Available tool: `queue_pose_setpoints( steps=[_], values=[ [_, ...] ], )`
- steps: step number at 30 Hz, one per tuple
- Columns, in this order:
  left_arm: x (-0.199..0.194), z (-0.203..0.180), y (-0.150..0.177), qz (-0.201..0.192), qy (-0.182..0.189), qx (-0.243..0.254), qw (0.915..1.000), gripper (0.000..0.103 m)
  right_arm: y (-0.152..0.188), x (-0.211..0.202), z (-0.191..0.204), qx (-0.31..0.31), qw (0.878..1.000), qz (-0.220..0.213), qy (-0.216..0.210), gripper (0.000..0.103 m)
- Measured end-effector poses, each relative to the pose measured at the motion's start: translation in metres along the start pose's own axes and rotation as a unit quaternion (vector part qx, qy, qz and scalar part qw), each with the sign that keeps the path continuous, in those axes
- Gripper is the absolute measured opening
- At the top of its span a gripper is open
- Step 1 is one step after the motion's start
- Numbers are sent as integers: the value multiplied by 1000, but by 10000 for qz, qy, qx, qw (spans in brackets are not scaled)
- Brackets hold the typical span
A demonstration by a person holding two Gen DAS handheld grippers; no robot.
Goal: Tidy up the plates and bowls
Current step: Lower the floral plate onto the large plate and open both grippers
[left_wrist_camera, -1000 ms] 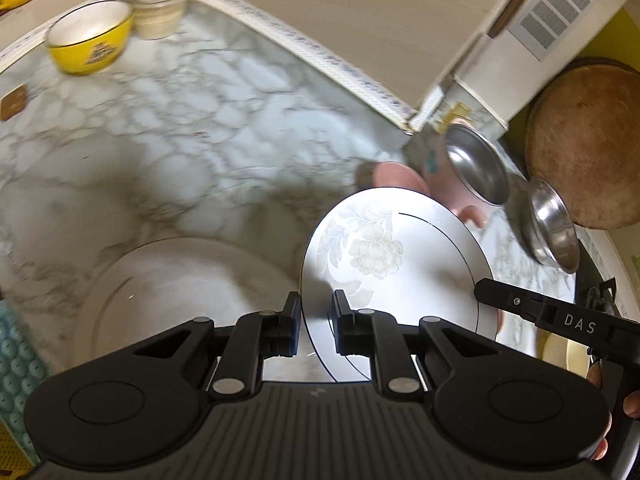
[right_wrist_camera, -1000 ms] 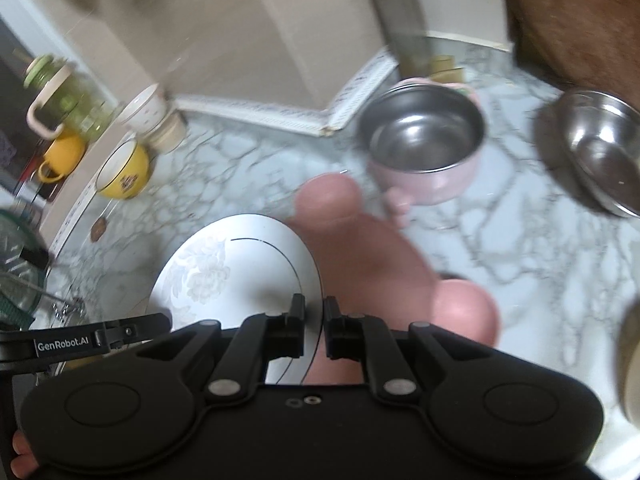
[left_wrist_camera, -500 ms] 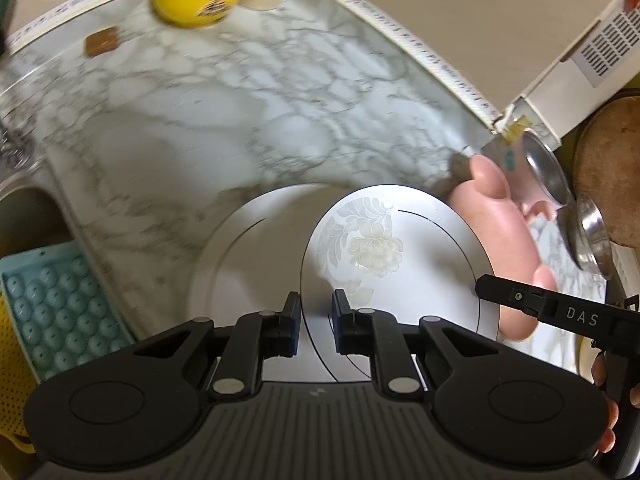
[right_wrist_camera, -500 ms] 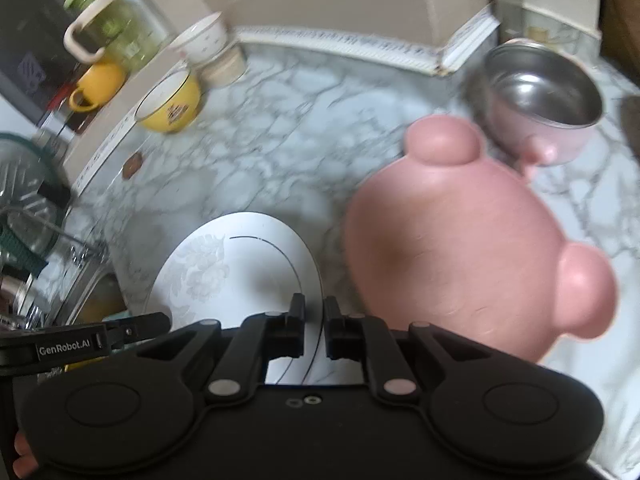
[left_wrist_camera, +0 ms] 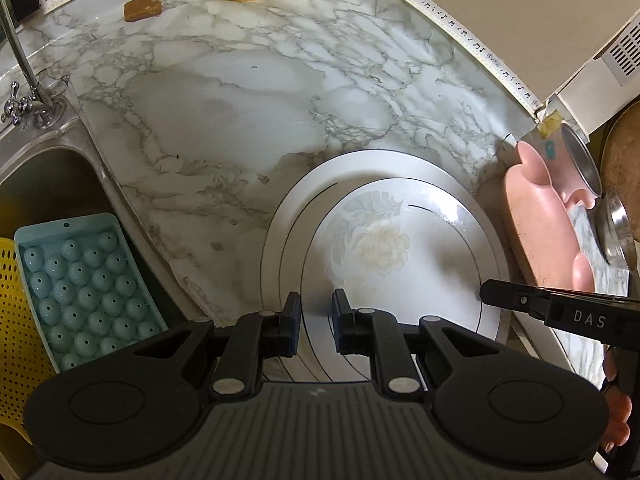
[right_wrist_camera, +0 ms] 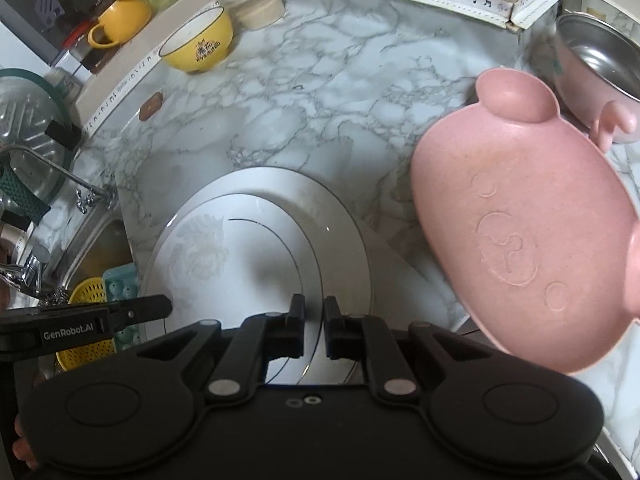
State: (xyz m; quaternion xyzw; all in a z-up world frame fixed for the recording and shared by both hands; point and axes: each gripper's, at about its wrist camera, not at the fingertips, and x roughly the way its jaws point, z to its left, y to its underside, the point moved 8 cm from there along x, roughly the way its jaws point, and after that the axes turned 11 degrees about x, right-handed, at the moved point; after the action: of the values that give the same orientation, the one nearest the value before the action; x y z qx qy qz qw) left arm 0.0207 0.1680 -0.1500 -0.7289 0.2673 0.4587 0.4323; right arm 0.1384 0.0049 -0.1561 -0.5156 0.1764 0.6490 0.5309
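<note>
Now both sets of fingers, left gripper (left_wrist_camera: 316,320) and right gripper (right_wrist_camera: 313,326), clamp the floral plate (left_wrist_camera: 400,256) over the larger plate (left_wrist_camera: 384,162). Best to lower it level and centred near the surface's front edge, then release both together.

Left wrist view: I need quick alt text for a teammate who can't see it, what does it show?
Both grippers, left gripper and right gripper, grip the rim of a floral white plate held over a larger white plate on the marble counter. A pink bear-shaped plate lies right, the sink left.

We read "DAS" on the right hand-held gripper (left_wrist_camera: 560,312); "GenRobot.AI" on the left hand-held gripper (right_wrist_camera: 100,326).
</note>
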Motion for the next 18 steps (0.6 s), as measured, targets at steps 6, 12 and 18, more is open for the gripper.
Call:
queue_pose_setpoints(
  steps=[6,12,18],
  values=[
    [6,1,0,25,37,16,10000,15,0,8,-1,-13,10000,36,59,10],
    [11,0,-2,69,104,108,9999,15,-3,10,-3,-8,10000,12,89,10],
    [14,3,-5,124,250,71,9996,15,-5,10,-5,-11,10000,8,64,10]
  ],
)
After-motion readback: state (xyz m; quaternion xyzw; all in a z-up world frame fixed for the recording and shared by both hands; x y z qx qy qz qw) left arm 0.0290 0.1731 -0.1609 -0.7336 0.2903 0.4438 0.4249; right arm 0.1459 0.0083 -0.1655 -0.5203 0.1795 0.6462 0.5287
